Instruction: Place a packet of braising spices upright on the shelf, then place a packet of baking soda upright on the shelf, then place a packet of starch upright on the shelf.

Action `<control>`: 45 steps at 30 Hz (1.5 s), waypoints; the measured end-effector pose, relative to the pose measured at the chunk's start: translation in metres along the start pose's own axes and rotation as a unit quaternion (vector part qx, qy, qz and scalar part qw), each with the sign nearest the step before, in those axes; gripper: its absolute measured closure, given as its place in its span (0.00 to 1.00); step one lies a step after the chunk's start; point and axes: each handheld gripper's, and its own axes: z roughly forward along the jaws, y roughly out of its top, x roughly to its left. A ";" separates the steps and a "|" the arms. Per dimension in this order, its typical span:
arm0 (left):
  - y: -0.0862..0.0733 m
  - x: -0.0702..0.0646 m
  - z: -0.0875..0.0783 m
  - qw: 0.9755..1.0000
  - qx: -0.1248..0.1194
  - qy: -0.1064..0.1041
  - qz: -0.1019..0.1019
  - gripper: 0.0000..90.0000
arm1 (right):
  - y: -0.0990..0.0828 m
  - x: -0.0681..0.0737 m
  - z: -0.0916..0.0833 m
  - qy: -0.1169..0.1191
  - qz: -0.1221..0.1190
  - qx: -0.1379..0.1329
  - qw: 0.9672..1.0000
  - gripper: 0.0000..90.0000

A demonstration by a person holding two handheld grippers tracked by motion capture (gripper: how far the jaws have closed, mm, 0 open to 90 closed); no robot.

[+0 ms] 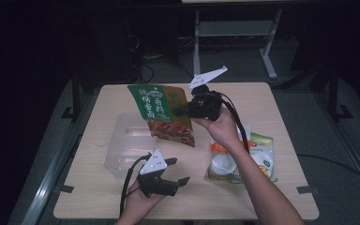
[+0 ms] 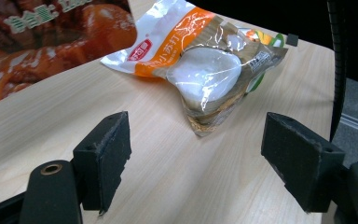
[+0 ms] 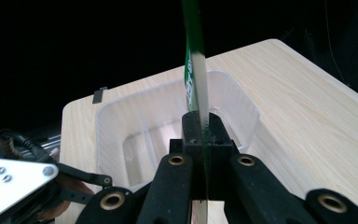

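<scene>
In the high view, the right gripper (image 1: pixel 183 110) pinches the edge of a green packet (image 1: pixel 161 114) and holds it in the air above a clear plastic tub (image 1: pixel 122 152) that stands on the wooden surface (image 1: pixel 262 101). The left gripper (image 1: pixel 177 171) sits near the front edge, just beside the tub, its jaws spread with nothing between them. An orange-and-white bag (image 1: pixel 225 161) and a green-and-yellow bag (image 1: pixel 265 154) lie on the surface under the right forearm.

In the left gripper view, the spread jaws frame the orange-and-white bag (image 2: pixel 205 70) lying on the surface (image 2: pixel 168 168); the packet's red lower part (image 2: pixel 42 42) hangs at the upper left.

In the right gripper view, the jaws are pressed together on the packet (image 3: pixel 196 79), seen edge-on, with the tub (image 3: pixel 144 135) below.
</scene>
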 end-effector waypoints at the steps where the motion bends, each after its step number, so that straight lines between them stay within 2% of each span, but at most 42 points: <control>1: 0.000 0.000 0.000 1.000 0.000 0.000 0.000 0.26 | 0.000 0.000 0.000 0.000 0.000 0.000 1.000 1.00; 6: 0.000 0.001 -0.002 1.000 0.003 0.001 0.003 0.26 | 0.005 0.002 0.007 0.001 -0.002 0.001 1.000 1.00; 21: -0.002 -0.001 -0.002 1.000 -0.004 -0.001 -0.002 0.25 | 0.025 0.002 0.029 0.012 -0.018 0.003 1.000 1.00; 30: -0.002 0.000 -0.004 1.000 -0.003 -0.001 0.007 0.25 | 0.042 0.004 0.056 0.023 -0.032 0.003 0.999 1.00; 35: -0.002 0.000 -0.004 1.000 -0.006 -0.001 0.000 0.25 | 0.045 0.004 0.067 0.027 -0.028 0.002 0.999 1.00; 45: -0.003 0.000 -0.006 1.000 -0.001 -0.003 0.006 0.25 | 0.054 -0.004 0.090 0.017 -0.020 -0.008 1.000 1.00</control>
